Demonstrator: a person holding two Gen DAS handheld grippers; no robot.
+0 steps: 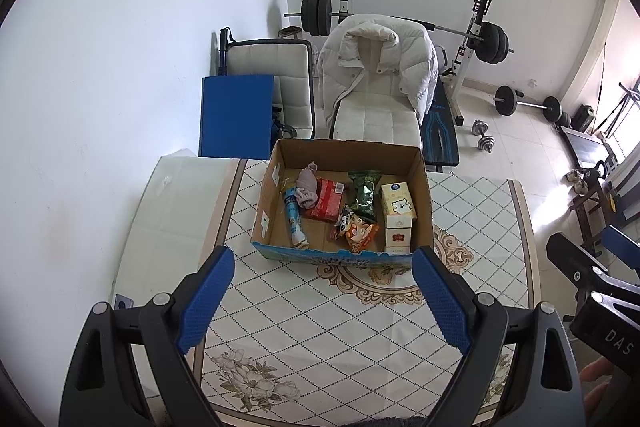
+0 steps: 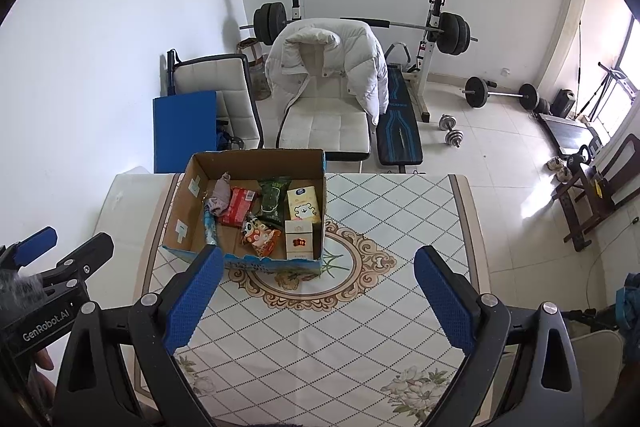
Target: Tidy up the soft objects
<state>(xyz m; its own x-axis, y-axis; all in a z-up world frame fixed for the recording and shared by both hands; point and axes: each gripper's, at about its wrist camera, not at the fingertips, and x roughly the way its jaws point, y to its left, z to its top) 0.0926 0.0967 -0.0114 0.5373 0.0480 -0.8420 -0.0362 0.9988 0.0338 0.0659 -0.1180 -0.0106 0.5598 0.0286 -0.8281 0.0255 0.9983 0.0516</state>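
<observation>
- The left gripper (image 1: 324,275), black-framed with blue ribbed pads, hovers above the table with its jaws spread wide and nothing between them; the right gripper (image 2: 318,273), of the same make, hangs alongside it, jaws likewise wide apart and empty
- Ahead of both sits an open brown cardboard box with a blue printed front edge (image 1: 423,187), resting on the white tablecloth with a black diamond grid and a beige scrolled medallion (image 1: 320,327); the box covers the far part of the medallion
- Inside the box, toward its far left, a crumpled greyish-pink sock (image 1: 307,189) lies partly over a red flat packet (image 1: 326,201) and touches a blue-and-white tube (image 1: 295,221) lying lengthwise along the left wall
- In the middle lie a dark green snack bag (image 1: 363,197) and, nearer the front, an orange cartoon-printed snack pouch (image 1: 358,231)
- Along the right wall stand a pale yellow tissue box with a white bear on it (image 1: 397,201) and, in front of it, a white carton with a red mark (image 1: 398,237), just beside each other
- Beyond the table, a white puffer jacket (image 1: 376,67) is draped over a cream padded chair (image 1: 374,119); behind it stands a weight bench rack with a loaded barbell (image 1: 490,41)
</observation>
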